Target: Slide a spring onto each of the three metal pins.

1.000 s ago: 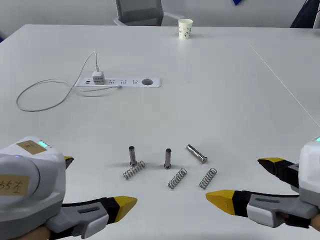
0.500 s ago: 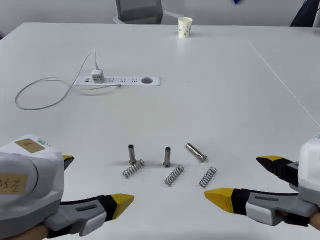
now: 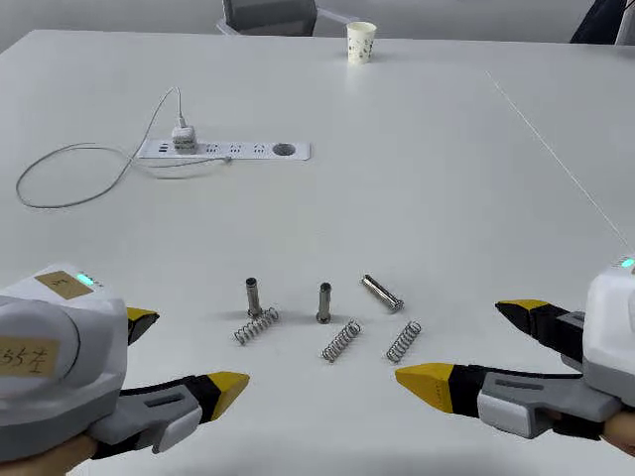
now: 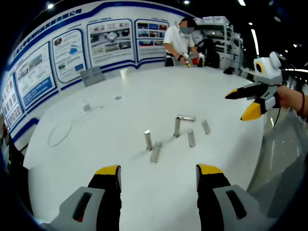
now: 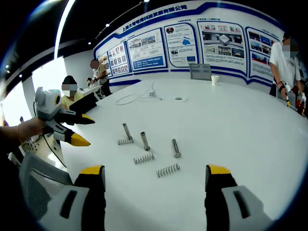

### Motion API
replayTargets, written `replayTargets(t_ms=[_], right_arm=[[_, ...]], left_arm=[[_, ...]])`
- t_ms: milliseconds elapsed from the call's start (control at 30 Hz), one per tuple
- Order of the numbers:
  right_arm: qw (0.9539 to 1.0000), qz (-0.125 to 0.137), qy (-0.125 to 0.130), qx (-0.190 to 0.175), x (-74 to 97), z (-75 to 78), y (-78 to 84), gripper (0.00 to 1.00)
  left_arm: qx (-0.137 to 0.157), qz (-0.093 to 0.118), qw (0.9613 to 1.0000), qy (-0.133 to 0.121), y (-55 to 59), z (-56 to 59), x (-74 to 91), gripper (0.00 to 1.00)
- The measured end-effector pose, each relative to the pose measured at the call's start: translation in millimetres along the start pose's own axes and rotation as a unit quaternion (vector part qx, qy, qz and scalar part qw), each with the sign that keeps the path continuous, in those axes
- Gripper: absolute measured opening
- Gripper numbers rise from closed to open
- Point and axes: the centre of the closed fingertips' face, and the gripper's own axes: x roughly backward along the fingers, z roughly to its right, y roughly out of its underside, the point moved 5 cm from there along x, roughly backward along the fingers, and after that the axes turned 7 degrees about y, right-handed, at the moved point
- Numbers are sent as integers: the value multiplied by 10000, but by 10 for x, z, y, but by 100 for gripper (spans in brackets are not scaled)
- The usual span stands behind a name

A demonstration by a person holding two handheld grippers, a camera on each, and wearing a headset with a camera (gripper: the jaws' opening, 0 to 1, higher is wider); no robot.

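Two metal pins stand upright on the white table, a left pin (image 3: pixel 252 296) and a middle pin (image 3: pixel 324 301); a third pin (image 3: pixel 381 293) lies on its side at the right. Three loose springs lie just in front: left spring (image 3: pixel 256 325), middle spring (image 3: pixel 340 340), right spring (image 3: pixel 404 340). My left gripper (image 3: pixel 184 352) hovers open to the lower left of them, holding nothing. Open and likewise unladen, my right gripper (image 3: pixel 461 342) hovers at their lower right. The left gripper view has its own gripper (image 4: pixel 158 171) facing the pins (image 4: pixel 148 139); the right gripper view has its gripper (image 5: pixel 155 169) facing the springs (image 5: pixel 168 169).
A white power strip (image 3: pixel 218 150) with a plugged charger and a looping cable (image 3: pixel 60 169) lies at the back left. A paper cup (image 3: pixel 360 42) stands at the far edge, with a chair (image 3: pixel 268 15) behind it. People stand beyond the table (image 4: pixel 178 41).
The head view has shifted slightly with the camera. Both grippers stay open near the table's front, and the pins and springs have not moved.
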Motion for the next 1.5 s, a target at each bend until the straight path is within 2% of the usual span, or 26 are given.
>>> replayTargets(t_ms=[167,733,1233,1500], right_arm=[[9999,86,26,-47,1,20,-18,85],[10000,43,77,-13,-66,87,-50,81],[9999,-72,75,135,-248,162,-115,73],[9995,-204,57,250,-405,231,-137,66]], left_arm=[[12,50,10000,30,-17,0,-21,64],[44,46,10000,65,-30,22,-20,67],[62,43,9999,85,-49,34,-9,68],[81,35,9999,101,-49,41,-16,69]])
